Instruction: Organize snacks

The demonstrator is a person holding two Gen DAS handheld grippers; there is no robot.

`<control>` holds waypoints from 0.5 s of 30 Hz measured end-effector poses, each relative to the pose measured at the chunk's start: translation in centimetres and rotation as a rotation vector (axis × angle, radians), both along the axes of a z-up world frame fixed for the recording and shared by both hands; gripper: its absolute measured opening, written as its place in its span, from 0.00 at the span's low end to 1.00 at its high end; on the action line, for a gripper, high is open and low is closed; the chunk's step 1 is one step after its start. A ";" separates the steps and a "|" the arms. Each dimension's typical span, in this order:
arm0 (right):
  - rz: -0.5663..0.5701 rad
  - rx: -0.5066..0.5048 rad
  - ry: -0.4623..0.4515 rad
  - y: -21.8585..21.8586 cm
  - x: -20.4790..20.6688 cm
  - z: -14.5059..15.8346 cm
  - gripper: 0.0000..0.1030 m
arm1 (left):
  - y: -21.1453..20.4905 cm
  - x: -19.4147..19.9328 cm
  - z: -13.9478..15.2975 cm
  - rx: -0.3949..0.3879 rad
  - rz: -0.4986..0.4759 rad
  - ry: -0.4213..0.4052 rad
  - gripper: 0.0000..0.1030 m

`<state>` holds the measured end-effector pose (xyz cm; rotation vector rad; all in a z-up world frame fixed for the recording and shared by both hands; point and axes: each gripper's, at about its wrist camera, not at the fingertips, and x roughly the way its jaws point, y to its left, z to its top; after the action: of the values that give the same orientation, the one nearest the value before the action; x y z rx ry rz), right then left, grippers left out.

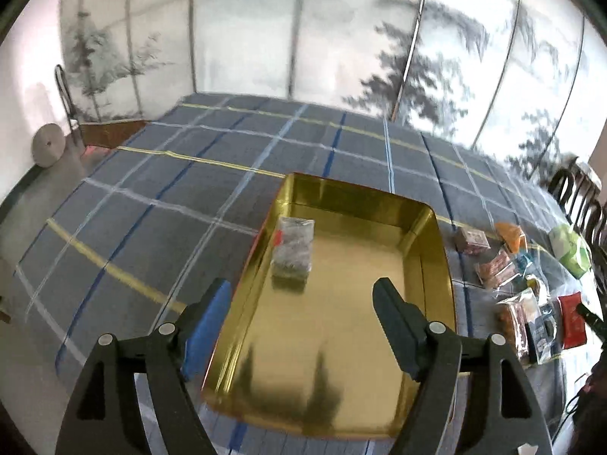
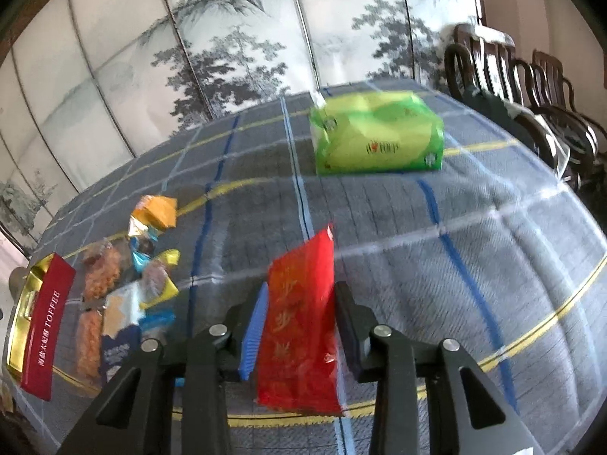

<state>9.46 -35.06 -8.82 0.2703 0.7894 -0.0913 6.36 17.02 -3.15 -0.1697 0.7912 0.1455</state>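
Note:
A gold tin tray lies on the plaid tablecloth and holds one clear snack packet at its far left. My left gripper is open and empty, held above the tray's near half. My right gripper is shut on a red snack packet and holds it above the cloth. A pile of loose snack packets lies to its left; the same pile shows right of the tray in the left wrist view. The tray's red side reading TOFFEE shows at the far left.
A green tissue pack lies on the far side of the table, also in the left wrist view. Dark wooden chairs stand along the right edge. A painted folding screen stands behind the table.

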 end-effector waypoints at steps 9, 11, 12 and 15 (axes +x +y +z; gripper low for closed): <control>-0.003 0.018 0.040 -0.6 -0.4 0.3 0.31 | -3.6 -4.3 -0.1 0.071 -0.133 -0.006 0.73; -0.025 0.021 0.025 -1.0 -1.1 0.7 0.35 | -4.2 -4.5 0.0 0.068 -0.151 -0.001 0.75; -0.030 0.016 0.029 -0.7 -1.0 0.8 0.51 | -4.4 -4.6 0.0 0.066 -0.156 0.003 0.76; -0.032 -0.039 0.054 -0.3 -0.3 1.0 0.72 | -5.0 -4.8 -0.2 0.047 -0.174 0.014 0.76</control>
<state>9.15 -35.39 -7.85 0.2442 0.8359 -0.1447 1.57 12.05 -3.36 -0.0554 0.8118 0.0007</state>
